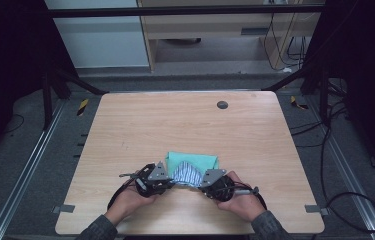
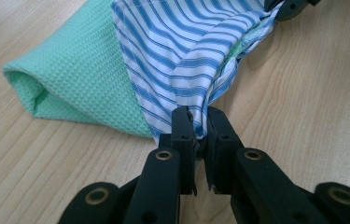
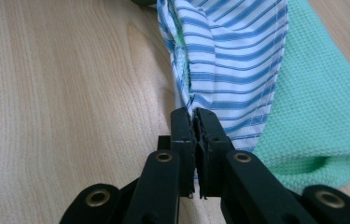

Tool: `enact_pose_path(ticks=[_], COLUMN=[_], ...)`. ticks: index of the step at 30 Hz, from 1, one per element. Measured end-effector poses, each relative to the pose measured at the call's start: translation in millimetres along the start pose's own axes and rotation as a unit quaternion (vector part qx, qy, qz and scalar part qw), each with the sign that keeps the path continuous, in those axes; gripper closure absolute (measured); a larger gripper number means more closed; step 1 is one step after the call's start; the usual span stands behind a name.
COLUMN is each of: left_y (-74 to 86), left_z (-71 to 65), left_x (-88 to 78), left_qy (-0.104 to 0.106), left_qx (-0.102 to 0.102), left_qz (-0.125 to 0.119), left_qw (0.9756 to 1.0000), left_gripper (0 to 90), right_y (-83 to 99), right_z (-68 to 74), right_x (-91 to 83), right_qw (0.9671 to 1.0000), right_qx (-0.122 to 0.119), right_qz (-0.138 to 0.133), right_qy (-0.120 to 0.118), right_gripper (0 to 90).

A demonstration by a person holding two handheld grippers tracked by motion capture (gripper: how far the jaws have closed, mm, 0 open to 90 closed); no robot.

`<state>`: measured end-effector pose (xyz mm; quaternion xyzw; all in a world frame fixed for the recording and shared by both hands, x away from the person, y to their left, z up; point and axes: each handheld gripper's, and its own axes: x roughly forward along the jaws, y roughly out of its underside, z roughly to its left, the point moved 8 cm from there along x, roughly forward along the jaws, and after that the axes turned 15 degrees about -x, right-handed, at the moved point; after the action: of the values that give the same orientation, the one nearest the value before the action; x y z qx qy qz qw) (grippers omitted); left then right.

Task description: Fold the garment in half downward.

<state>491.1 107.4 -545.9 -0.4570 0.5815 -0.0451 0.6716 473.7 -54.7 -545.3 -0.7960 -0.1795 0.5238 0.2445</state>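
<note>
A blue-and-white striped cloth [image 1: 185,173] lies on top of a folded mint-green waffle cloth [image 1: 200,160] near the table's front edge. My left gripper [image 1: 167,181] is shut on the striped cloth's left corner [image 2: 196,105], and the green cloth [image 2: 84,79] lies to the left behind it. My right gripper [image 1: 202,182] is shut on the striped cloth's right corner [image 3: 224,84], with the green cloth [image 3: 322,107] at the right. The striped cloth is stretched between the two grippers, lifted a little at its near edge.
The wooden table [image 1: 185,125] has a dark round cable hole [image 1: 222,104] at the back. Beyond the table stand a light cabinet [image 1: 225,25] and cables on the floor [image 1: 335,150]. The person's hands and sleeves come in at the bottom edge.
</note>
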Motion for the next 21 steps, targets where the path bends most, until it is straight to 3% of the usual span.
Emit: enact_pose_path(ticks=[10, 15, 17, 21], left_y=[2.1, 2.4, 2.9, 3.8], left_z=[-7.5, -9.3, -13.3, -17.8], left_x=[-1.1, -7.3, -16.5, -29.8], left_qy=[0.008, 0.01, 0.019, 0.027], left_qx=[-0.003, -0.029, -0.04, -0.042], left_qz=[0.0, -0.011, -0.024, -0.032], left_qw=[1.0, 0.9995, 0.9987, 0.9983], left_gripper=[81.4, 65.8, 58.7, 54.7], right_y=[2.1, 3.7, 6.7, 11.6], right_z=[-1.4, 0.1, 3.4, 6.0], right_x=[-4.6, -9.0, -14.4, -23.3], right_qw=[1.0, 1.0, 0.9999, 0.9997], right_qx=[0.003, 0.007, 0.011, 0.018], right_qz=[0.0, -0.005, -0.009, -0.012], right_qy=[0.001, -0.004, -0.008, -0.007], right_gripper=[85.9, 79.1, 71.8, 61.7])
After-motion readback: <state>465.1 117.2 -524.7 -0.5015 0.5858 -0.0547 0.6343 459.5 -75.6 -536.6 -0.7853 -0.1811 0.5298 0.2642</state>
